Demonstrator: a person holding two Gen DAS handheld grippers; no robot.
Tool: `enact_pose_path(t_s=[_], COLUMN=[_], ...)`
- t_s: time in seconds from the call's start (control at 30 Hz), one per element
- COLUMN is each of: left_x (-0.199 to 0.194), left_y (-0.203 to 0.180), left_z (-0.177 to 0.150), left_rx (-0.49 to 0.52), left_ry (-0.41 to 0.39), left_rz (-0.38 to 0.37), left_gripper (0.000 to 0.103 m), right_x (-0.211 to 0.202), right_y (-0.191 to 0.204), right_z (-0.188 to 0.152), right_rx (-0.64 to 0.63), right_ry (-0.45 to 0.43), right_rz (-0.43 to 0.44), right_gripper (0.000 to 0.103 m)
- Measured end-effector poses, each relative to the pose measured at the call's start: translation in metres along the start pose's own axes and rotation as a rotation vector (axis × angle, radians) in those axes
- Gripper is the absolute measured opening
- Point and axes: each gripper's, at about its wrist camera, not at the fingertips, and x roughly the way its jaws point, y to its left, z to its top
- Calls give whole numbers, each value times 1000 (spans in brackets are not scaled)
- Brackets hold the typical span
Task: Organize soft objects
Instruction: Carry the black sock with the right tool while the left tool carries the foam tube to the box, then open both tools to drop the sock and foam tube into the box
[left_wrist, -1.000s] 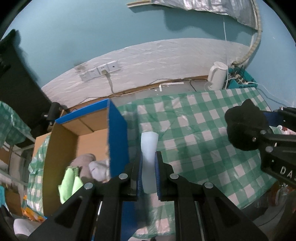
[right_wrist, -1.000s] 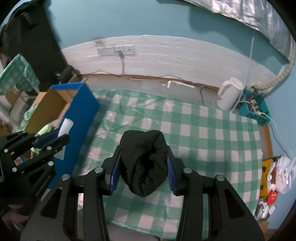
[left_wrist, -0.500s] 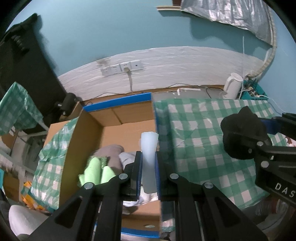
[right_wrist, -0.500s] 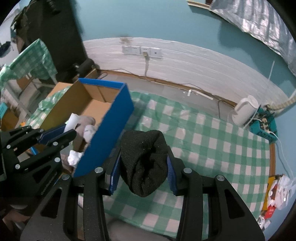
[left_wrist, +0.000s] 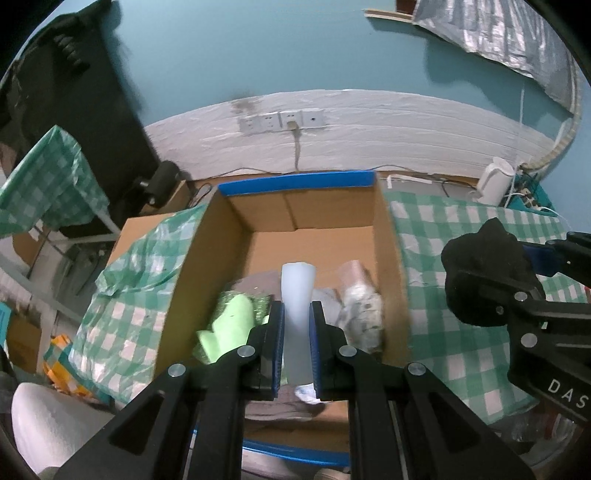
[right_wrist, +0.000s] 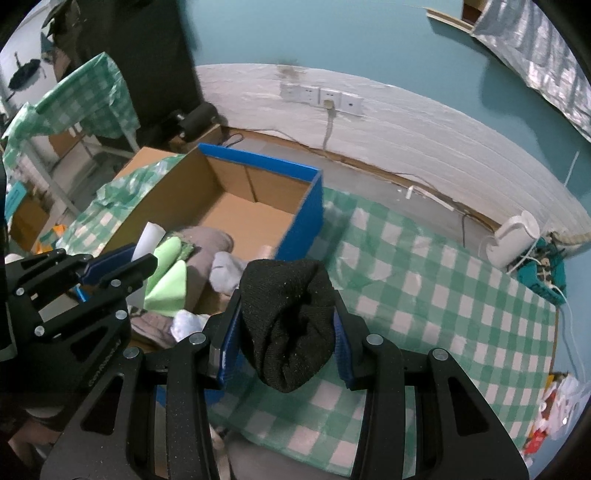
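My left gripper (left_wrist: 297, 317) is shut on a pale white soft roll (left_wrist: 297, 295) and holds it above the open cardboard box with blue edges (left_wrist: 295, 184). The box holds a green cloth (left_wrist: 231, 321), grey fabric (right_wrist: 207, 236) and a patterned white bundle (left_wrist: 360, 310). My right gripper (right_wrist: 286, 328) is shut on a black knitted sock bundle (right_wrist: 286, 317), at the box's right side over the green checked table (right_wrist: 424, 295). The left gripper with its roll shows in the right wrist view (right_wrist: 122, 266). The black bundle shows in the left wrist view (left_wrist: 484, 273).
A white kettle (left_wrist: 495, 184) and a teal basket of cables (right_wrist: 543, 269) stand at the table's far right corner. Wall sockets (left_wrist: 280, 120) with a plugged cable are behind the box. Another checked-cloth table (left_wrist: 40, 184) and cartons stand to the left.
Both grippers have moved left with their loads. The left gripper went from over the table, past the box's blue wall, to above the box's inside. The right gripper came up to the box's right wall.
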Motion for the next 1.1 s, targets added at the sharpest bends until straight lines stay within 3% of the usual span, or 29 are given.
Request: enact_pose_path(t_s=[0.57,0.77,0.87,0.93,1.1], left_x=[50,55,52,46,28], left_y=[54,58,60,60,58], left_z=[-17,-20,-18,-17,-12], left_rx=[-84,-94,-93,-91,-79], left_ry=[123,148,144,125,69], left_rz=[63,86,100,119,118], left_gripper=[14,18,29,44,62], right_x=[57,66,66,63,46], right_y=[45,48,47,46,41], right_z=[25,24,25,26,27], right_rx=[-46,-44,-35,-25,-5], right_ry=[70,83,77,68,26], right_rz=[65,88,105,108,103], right_gripper=[43,50,52,59,67])
